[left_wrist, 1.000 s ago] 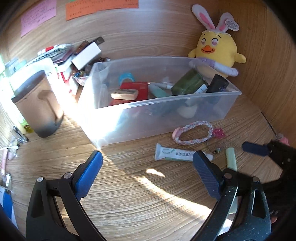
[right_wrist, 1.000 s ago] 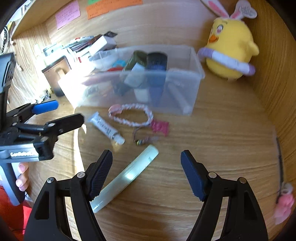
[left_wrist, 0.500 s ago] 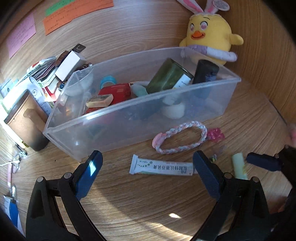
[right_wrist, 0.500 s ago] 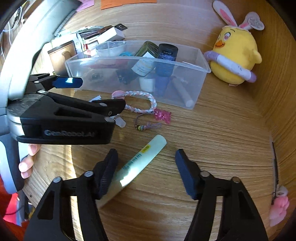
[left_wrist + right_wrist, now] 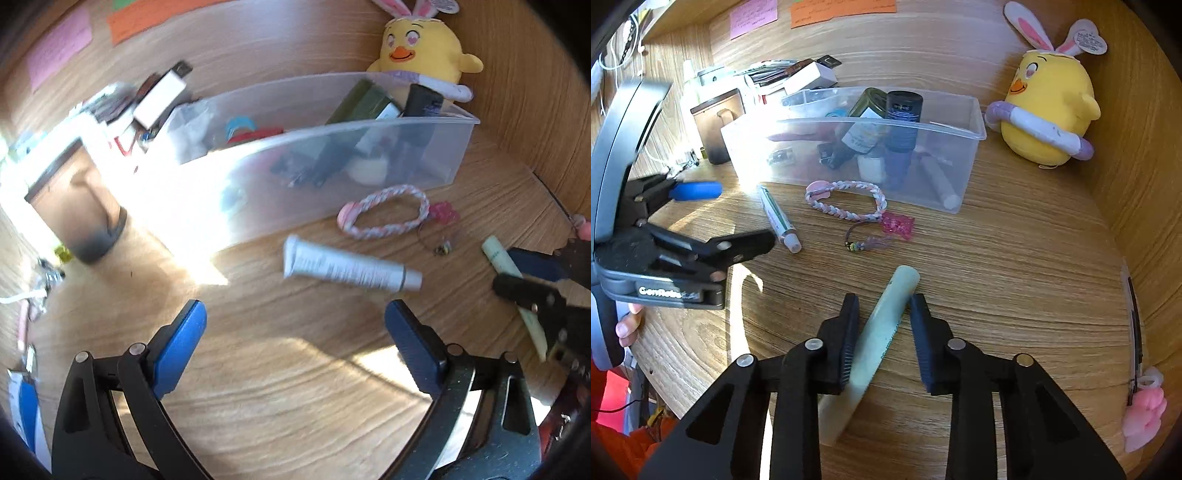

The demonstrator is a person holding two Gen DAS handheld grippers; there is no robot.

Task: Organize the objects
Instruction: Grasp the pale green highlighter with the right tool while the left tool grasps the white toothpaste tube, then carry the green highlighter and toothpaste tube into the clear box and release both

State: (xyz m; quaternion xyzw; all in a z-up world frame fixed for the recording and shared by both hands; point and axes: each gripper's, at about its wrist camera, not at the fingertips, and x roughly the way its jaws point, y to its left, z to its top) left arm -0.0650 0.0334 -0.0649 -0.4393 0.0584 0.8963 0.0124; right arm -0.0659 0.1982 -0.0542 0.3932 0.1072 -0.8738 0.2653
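Right wrist view: your right gripper [image 5: 882,310] fingers are closing around the pale green tube [image 5: 877,332], low centre on the surface [image 5: 1015,266]. Squeeze gently. Left gripper [image 5: 295,328] fingers stand apart.

Right gripper [image 5: 882,314]: at six o'clock, jaws closing around the pale green tube [image 5: 882,332], which lies between the pads on the wooden desk [image 5: 1015,258].
Left gripper [image 5: 738,218]: at nine o'clock, jaws spread, a person's fingers [image 5: 626,325] on its handle.
White tube [image 5: 777,218]: at ten o'clock of the green one, just beside the left gripper's lower finger.
Braided loop [image 5: 846,201]: at twelve o'clock of the green tube, touching the clear bin [image 5: 964,147].
Yellow plush chick [image 5: 1049,107]: at two o'clock.
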